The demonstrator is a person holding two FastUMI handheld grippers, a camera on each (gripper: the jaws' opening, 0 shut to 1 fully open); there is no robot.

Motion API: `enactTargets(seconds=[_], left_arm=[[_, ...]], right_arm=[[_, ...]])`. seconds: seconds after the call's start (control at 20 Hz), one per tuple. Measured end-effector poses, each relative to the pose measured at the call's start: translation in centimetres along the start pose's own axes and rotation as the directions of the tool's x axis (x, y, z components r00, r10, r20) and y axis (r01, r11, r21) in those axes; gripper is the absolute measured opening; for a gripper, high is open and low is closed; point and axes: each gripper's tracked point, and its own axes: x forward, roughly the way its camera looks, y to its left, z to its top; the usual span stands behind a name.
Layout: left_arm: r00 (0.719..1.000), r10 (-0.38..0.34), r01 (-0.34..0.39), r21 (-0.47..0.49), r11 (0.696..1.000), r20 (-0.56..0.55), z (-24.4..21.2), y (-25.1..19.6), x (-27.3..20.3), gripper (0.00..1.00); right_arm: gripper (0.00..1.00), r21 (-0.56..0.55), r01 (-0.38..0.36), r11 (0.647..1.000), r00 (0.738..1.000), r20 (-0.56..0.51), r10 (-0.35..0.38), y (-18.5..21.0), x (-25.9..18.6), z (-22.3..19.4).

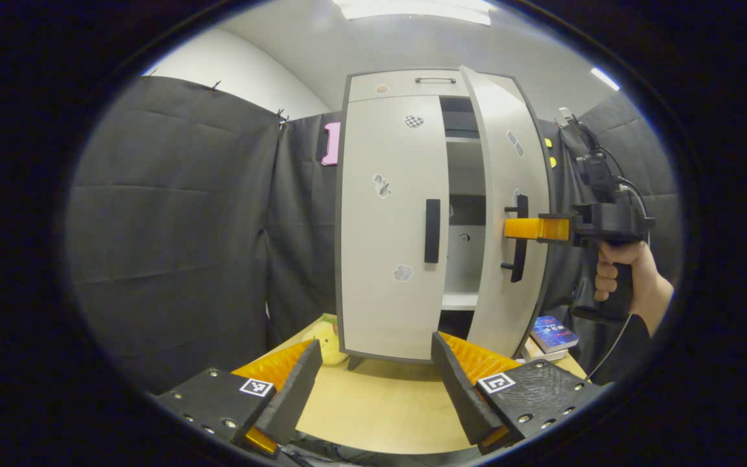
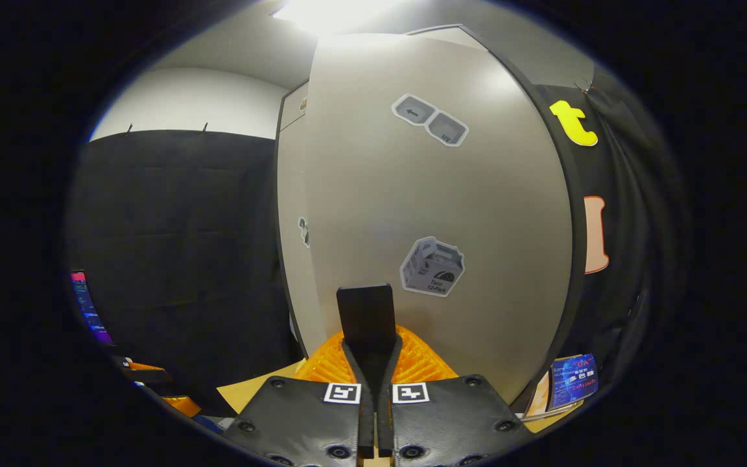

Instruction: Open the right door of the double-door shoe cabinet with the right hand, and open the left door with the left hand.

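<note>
Right gripper [image 2: 373, 363] clamped on the right door's handle [image 2: 366, 316]; right door [image 1: 506, 214] ajar. Left gripper [image 1: 373, 389] open, short of the left door [image 1: 390, 227]. Risk: handle slipping mid-swing, or cabinet shifting on the bench [image 1: 380, 408].

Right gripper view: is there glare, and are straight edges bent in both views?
Right gripper view: a ceiling light burns out to white at the top, and the right door bulges like a barrel. Left gripper view: light is even, with a soft shadow on the table under the shoe cabinet, whose sides bow outward; detail stays sharp.
</note>
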Motion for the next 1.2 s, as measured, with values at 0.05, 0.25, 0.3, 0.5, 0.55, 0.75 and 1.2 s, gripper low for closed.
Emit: enactTargets(seconds=[0.05, 0.25, 0.3, 0.5, 0.55, 0.75, 1.2], left_arm=[[1.000, 0.006, -0.006, -0.003, 1.000, 0.002, 0.0, -0.3, -0.2, 1.00], [1.000, 0.022, -0.022, 0.013, 1.000, 0.021, -0.4, -1.8, -2.3, 1.00], [1.000, 0.015, -0.016, 0.015, 1.000, 0.018, -0.6, -2.2, -2.4, 1.00], [1.000, -0.027, 0.027, 0.021, 0.999, 0.001, -1.3, -4.2, -2.5, 0.98], [0.999, -0.034, 0.034, 0.024, 0.999, -0.002, -1.3, -4.6, -2.5, 0.98], [0.997, -0.074, 0.074, 0.024, 0.997, -0.004, -1.5, -6.2, -2.5, 1.00], [0.992, -0.123, 0.123, 0.013, 0.992, -0.012, -2.2, -7.4, -2.7, 1.00]], right_arm=[[0.04, -0.003, -0.007, 1.000, 1.000, 0.005, 0.007, -0.1, -0.3, 0.0], [0.04, 0.021, -0.020, 1.000, 0.999, 0.045, 0.019, -0.8, -3.4, 0.3], [0.04, 0.026, -0.014, 1.000, 0.999, 0.049, 0.013, -1.4, -4.0, 0.1], [0.00, 0.018, 0.017, 1.000, 0.999, 0.043, -0.018, -2.7, -7.4, 0.0], [0.00, 0.021, 0.026, 0.999, 0.999, 0.040, -0.027, -3.2, -8.0, 0.1], [0.03, 0.043, 0.060, 0.997, 0.998, 0.030, -0.061, -5.4, -10.3, 0.2], [0.02, 0.058, 0.194, 0.979, 0.980, 0.032, -0.196, -11.6, -14.4, 0.6]])
